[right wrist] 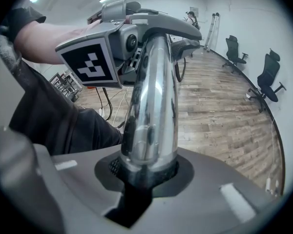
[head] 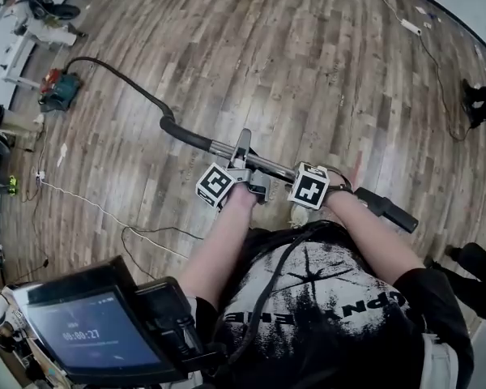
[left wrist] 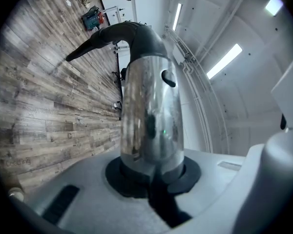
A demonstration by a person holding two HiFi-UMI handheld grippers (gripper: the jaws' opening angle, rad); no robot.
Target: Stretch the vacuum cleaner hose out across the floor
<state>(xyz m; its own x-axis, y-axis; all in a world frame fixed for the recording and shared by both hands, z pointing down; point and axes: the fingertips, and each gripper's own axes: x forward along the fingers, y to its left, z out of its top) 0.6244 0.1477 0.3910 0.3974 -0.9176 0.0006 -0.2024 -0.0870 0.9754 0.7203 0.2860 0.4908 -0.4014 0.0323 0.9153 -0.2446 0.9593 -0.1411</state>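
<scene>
Hose [head: 134,83] is black and lies on the wood floor [head: 308,55], curving from a teal-and-red box [head: 58,90] by the wall (prob the vac body, can't be sure) to a bent black grip where it joins the chrome wand [head: 227,148]. There's a bow in it, so I'd say it's not fully stretched yet.

Handling, my guess: the hose itself is light and floppy, and will snake, kink or spring back if grabbed mid-run. The wand is stiff but shiny, so slippery under the pads. Best hold is on the rigid wand near the grip, w/ two spread points so it can't twist.

That's about how it's held. Left gripper [head: 245,159] is nearly closed, jaws clamped round the chrome tube just below the bent grip. Right gripper [head: 334,183] is a bit wider, also clamped on the tube further down, twd the black end piece [head: 389,209]. Both carry it low across the person's front.

Further out: a thin white cable [head: 105,213] trails on the floor at left, and a tablet [head: 93,331] is at the bottom corner
</scene>
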